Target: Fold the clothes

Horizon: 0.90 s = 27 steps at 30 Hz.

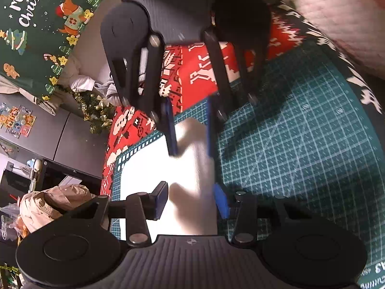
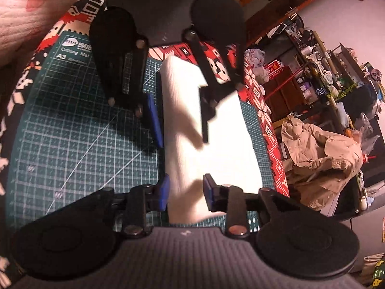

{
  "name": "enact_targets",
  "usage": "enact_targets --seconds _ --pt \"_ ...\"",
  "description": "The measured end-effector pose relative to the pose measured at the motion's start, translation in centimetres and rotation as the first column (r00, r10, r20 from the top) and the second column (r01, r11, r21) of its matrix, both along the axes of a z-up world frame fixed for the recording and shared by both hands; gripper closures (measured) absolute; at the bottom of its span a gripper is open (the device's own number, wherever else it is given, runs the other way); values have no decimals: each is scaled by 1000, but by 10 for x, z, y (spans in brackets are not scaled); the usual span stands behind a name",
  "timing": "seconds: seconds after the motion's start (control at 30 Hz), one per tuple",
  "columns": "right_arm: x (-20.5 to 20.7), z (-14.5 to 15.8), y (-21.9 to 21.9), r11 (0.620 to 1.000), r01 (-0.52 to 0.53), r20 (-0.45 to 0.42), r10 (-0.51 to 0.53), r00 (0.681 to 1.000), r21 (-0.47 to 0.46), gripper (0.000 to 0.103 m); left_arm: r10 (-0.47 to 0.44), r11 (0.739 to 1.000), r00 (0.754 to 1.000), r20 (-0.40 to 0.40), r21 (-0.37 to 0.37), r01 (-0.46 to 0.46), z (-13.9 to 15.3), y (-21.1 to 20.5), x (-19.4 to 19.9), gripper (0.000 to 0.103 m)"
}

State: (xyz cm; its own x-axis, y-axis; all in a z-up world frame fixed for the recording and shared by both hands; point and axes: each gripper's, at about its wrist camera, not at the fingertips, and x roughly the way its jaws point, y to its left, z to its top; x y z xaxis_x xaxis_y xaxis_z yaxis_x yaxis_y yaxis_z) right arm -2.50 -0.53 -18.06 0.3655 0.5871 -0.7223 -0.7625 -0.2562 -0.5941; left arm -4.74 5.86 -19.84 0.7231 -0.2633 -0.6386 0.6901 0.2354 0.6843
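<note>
A white folded cloth [image 1: 187, 173] lies flat on the green cutting mat [image 1: 288, 144]; its long folded edge runs between the two grippers. My left gripper [image 1: 191, 195] hangs over the cloth's near end, its blue pads [image 1: 160, 198] standing apart on either side without pressing. Facing it, my right gripper [image 1: 191, 153] straddles the far end the same way. In the right wrist view the right gripper [image 2: 186, 189] is open over the cloth [image 2: 221, 144], and the left gripper [image 2: 182, 142] stands open opposite, above the mat [image 2: 72, 132].
A red patterned Christmas tablecloth [image 1: 192, 72] lies under the mat. A pink quilted cover [image 1: 336, 12] is beyond the mat's edge. Off the table are a beige jacket [image 2: 320, 149] and cluttered shelves [image 2: 324, 72].
</note>
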Motion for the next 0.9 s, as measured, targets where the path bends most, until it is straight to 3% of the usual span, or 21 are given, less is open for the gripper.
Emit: enact_targets --seconds 0.1,0.2,0.33,0.43,0.47,0.5,0.53,0.57,0.8,0.9 --pt "-1 -9 6 1000 -7 10 7 1000 -15 70 -3 1000 1000 -26 -4 3 -1 3 2 71" --pt "0 -12 5 1000 -2 14 2 1000 -17 83 6 999 999 -38 -38 -8 1 8 2 78" --pt "2 -6 -8 1000 21 2 -21 1000 -2 95 15 998 999 -44 -56 -17 2 11 0 80" --pt "5 1 -20 999 41 -35 -41 999 1 96 8 1000 1000 -22 -30 -8 1 8 -4 78" --pt "6 3 -25 999 47 -45 -47 998 2 95 -2 1000 1000 -12 -31 2 1 7 -7 75" --pt "6 5 -30 999 53 -55 -53 997 3 86 -13 999 1000 -5 -37 13 1 7 -9 70" --pt "7 5 -34 998 61 -51 -60 997 9 69 -20 999 1000 -2 -41 20 2 5 -10 66" --pt "7 4 -35 998 65 -38 -64 997 14 65 -25 999 1000 0 -43 25 2 4 -10 61" --pt "3 -7 -20 999 43 -10 -43 999 -2 64 -35 999 999 2 0 35 -5 -9 3 62" --pt "4 -12 -15 999 42 6 -41 999 -18 93 -28 1000 1000 -8 -12 28 -4 -8 6 73"
